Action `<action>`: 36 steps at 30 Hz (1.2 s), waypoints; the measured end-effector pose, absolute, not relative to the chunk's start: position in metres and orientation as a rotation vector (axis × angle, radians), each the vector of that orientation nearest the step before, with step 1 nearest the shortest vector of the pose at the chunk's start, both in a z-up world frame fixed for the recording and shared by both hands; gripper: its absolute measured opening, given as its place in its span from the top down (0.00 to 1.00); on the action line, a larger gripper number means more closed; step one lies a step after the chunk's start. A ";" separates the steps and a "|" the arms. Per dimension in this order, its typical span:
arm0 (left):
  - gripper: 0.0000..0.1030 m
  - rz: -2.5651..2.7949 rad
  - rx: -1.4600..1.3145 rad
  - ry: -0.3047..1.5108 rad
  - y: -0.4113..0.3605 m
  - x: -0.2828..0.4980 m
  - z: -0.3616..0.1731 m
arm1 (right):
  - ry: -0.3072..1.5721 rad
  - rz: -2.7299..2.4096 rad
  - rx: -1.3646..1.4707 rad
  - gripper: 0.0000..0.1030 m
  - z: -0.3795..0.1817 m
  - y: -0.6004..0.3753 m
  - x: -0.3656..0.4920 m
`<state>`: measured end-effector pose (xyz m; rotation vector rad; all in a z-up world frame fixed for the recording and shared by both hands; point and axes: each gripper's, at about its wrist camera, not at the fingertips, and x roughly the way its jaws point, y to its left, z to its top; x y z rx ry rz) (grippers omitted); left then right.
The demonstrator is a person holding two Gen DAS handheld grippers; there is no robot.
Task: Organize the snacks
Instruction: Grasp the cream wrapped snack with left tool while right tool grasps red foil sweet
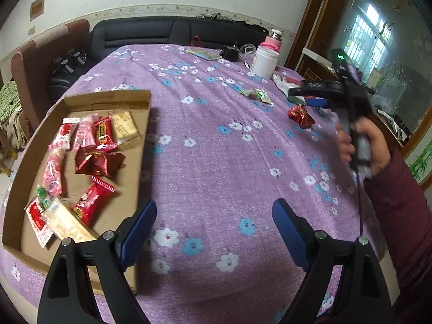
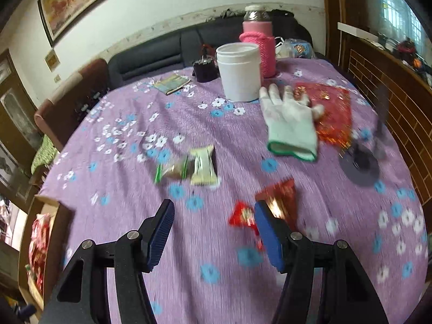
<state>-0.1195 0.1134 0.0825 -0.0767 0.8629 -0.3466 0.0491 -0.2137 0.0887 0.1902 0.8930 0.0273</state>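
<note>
A shallow cardboard box [image 1: 35, 145] on the purple flowered tablecloth holds several wrapped snacks, mostly red [image 1: 98, 163] and pale yellow [image 1: 124, 125]. My left gripper [image 1: 214, 232] is open and empty, just right of the box. My right gripper [image 2: 214, 232] is open and empty above the cloth; it also shows in the left wrist view [image 1: 310, 95]. A red foil snack [image 2: 278, 198] lies just beyond its right finger, also seen in the left wrist view [image 1: 301, 116]. A green and a cream snack [image 2: 189, 167] lie farther ahead, seen in the left wrist view too [image 1: 259, 95].
A white tub [image 2: 239, 71] and a pink-sleeved bottle [image 2: 259, 47] stand at the back. A white glove [image 2: 290, 124] lies on a red packet [image 2: 334, 113]. A dark round disc [image 2: 359, 166] sits right. A sofa [image 1: 167, 32] and an armchair [image 1: 37, 62] border the table.
</note>
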 end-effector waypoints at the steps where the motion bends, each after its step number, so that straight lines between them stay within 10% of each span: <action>1: 0.15 -0.342 -0.079 0.859 0.115 -0.118 0.082 | 0.913 0.018 0.174 0.38 0.087 -0.210 0.064; 11: 0.15 -0.304 -0.109 0.893 0.132 -0.107 0.073 | 1.018 -0.051 0.137 0.54 0.050 -0.191 0.148; 14: 0.15 -0.298 -0.117 0.903 0.135 -0.105 0.069 | 1.047 -0.016 0.163 0.79 0.039 -0.190 0.150; 27: 0.15 -0.332 -0.112 0.930 0.117 -0.101 0.061 | 1.071 0.416 0.266 0.76 0.056 -0.170 0.023; 31: 0.15 -0.351 -0.084 0.939 0.101 -0.103 0.061 | 0.803 0.141 0.287 0.55 0.089 -0.227 0.005; 36: 0.15 -0.358 -0.029 0.952 0.078 -0.103 0.062 | 0.748 0.116 0.517 0.55 0.069 -0.285 0.010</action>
